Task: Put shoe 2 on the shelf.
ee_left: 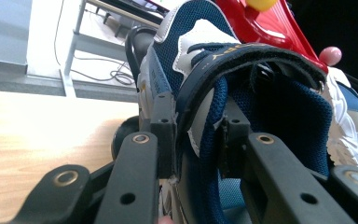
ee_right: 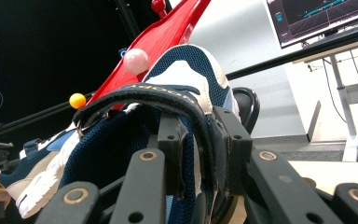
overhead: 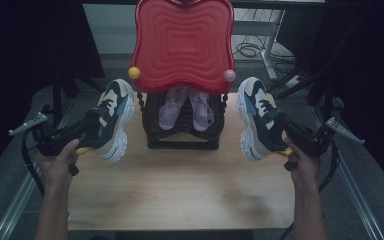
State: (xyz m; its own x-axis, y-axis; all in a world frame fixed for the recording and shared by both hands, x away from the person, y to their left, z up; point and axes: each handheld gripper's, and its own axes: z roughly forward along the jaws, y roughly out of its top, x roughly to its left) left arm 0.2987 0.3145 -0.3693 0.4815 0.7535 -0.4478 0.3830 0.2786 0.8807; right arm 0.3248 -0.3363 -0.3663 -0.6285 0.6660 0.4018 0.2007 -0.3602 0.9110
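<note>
Two matching navy, white and beige sneakers hang in the air above the wooden table (overhead: 180, 185). The left sneaker (overhead: 116, 112) (ee_left: 186, 42) points its toe away from me, and my left gripper (overhead: 94, 125) (ee_left: 196, 128) is shut on the side wall of its collar, one jaw inside the shoe and one outside. On the other side, my right gripper (overhead: 281, 129) (ee_right: 198, 135) is shut on the collar of the right sneaker (overhead: 254, 112) (ee_right: 182, 74) in the same way. Each gripper view also shows the opposite sneaker (ee_left: 349, 135) (ee_right: 37, 163) farther off.
Between the shoes a black rack (overhead: 182, 140) holds a pair of pink sandals (overhead: 186, 107). A red wavy panel (overhead: 182, 42) rises behind it, with a yellow ball (overhead: 134, 73) and a pink ball (overhead: 229, 75) at its lower corners. Desk legs and cables (overhead: 252, 49) lie beyond.
</note>
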